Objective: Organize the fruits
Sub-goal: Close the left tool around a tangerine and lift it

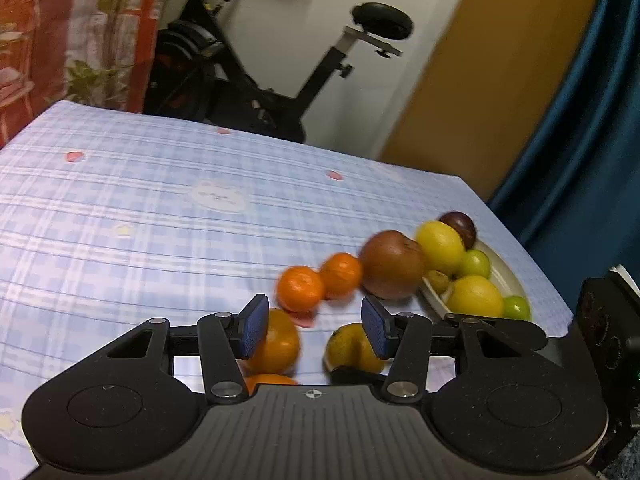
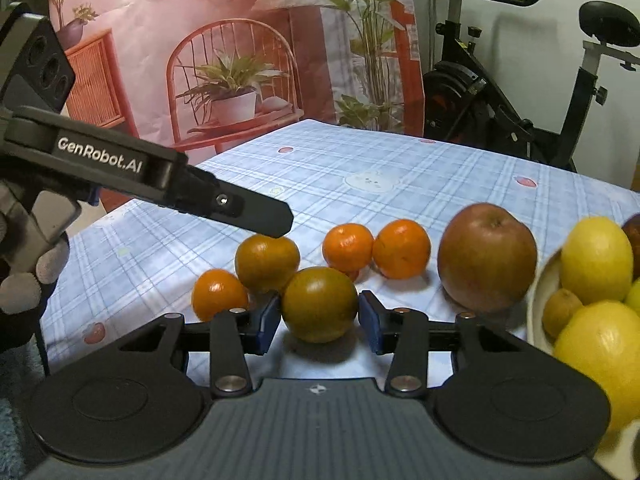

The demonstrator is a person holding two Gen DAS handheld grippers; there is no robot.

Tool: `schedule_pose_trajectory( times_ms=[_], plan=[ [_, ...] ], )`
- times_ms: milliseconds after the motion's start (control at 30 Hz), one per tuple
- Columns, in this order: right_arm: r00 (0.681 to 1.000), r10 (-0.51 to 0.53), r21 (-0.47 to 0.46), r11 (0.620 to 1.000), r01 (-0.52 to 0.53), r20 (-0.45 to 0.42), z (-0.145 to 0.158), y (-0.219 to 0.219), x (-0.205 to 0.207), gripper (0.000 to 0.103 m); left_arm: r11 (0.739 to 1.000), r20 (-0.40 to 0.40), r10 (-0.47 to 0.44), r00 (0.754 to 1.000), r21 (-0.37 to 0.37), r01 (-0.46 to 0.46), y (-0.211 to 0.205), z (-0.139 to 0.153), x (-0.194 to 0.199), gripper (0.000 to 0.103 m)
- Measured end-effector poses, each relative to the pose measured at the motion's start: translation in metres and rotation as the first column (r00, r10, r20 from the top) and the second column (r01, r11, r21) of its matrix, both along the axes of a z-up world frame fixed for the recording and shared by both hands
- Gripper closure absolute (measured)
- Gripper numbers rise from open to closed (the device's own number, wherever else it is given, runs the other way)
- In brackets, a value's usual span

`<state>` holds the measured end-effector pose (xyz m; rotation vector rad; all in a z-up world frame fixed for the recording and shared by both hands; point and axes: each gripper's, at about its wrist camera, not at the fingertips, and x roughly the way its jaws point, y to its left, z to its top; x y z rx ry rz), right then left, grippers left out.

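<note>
Several oranges lie on the blue checked tablecloth [image 2: 360, 168]. My right gripper [image 2: 318, 322] is open with a dark greenish orange [image 2: 320, 304] between its pads, which stand just off its sides. Another dark orange [image 2: 267, 262] sits behind it, under my left gripper's finger [image 2: 256, 214]. Two bright tangerines [image 2: 348, 246] [image 2: 402, 248] and a brown apple [image 2: 486, 256] lie further right. A white bowl [image 2: 538, 300] holds lemons [image 2: 596, 258]. In the left wrist view my left gripper [image 1: 316, 326] is open and empty above an orange [image 1: 278, 342] and another [image 1: 352, 346].
An exercise bike [image 1: 248, 60] stands behind the table. A printed backdrop [image 2: 240, 60] hangs at the far side. The bowl [image 1: 508, 276] with lemons, green fruits and a dark plum [image 1: 460, 226] sits near the table's right edge. A small tangerine [image 2: 218, 294] lies at the left.
</note>
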<state>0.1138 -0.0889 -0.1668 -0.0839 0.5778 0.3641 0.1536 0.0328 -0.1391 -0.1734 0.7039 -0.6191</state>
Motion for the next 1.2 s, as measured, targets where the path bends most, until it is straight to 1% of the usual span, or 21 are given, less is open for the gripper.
schedule_pose_trajectory(
  times_ms=[100, 200, 367, 433, 567, 600, 667, 767, 1200],
  plan=[
    [1.000, -0.004, 0.010, 1.000, 0.004, -0.002, 0.000, -0.005, -0.008, 0.058, 0.999, -0.008, -0.049, 0.999, 0.018, 0.049, -0.013, -0.001, -0.006, 0.050],
    [1.000, -0.007, 0.009, 1.000, 0.007, 0.000, 0.001, -0.008, -0.015, 0.058, 0.994, -0.042, -0.106, 0.993, 0.032, 0.107, -0.030, -0.005, -0.011, 0.050],
    [1.000, -0.013, 0.022, 1.000, 0.013, -0.008, 0.002, -0.014, -0.026, 0.058, 0.983, -0.074, -0.159, 0.984, 0.075, 0.165, -0.050, -0.018, -0.021, 0.050],
    [1.000, -0.016, 0.028, 0.999, 0.016, -0.013, 0.002, -0.017, -0.029, 0.058, 0.982, -0.071, -0.163, 0.984, 0.091, 0.169, -0.054, -0.020, -0.026, 0.050],
    [0.999, -0.023, 0.052, 0.998, 0.025, -0.029, 0.003, -0.022, -0.035, 0.058, 0.982, -0.081, -0.164, 0.983, 0.083, 0.171, -0.056, -0.023, -0.028, 0.050],
    [0.999, -0.025, 0.056, 0.998, 0.027, -0.035, 0.003, -0.024, -0.035, 0.058, 0.982, -0.079, -0.163, 0.983, 0.086, 0.170, -0.057, -0.024, -0.029, 0.051],
    [0.999, -0.028, 0.058, 0.998, 0.031, -0.042, 0.003, -0.026, -0.037, 0.058, 0.982, -0.073, -0.158, 0.985, 0.097, 0.165, -0.060, -0.025, -0.030, 0.058],
    [0.998, -0.032, 0.055, 0.998, 0.035, -0.059, 0.003, -0.027, -0.037, 0.057, 0.985, -0.069, -0.150, 0.986, 0.080, 0.155, -0.057, -0.026, -0.031, 0.058],
    [0.998, -0.020, 0.029, 0.999, 0.022, -0.056, 0.000, -0.022, -0.033, 0.056, 0.990, -0.062, -0.133, 0.989, 0.037, 0.135, -0.052, -0.027, -0.034, 0.058]
  ],
)
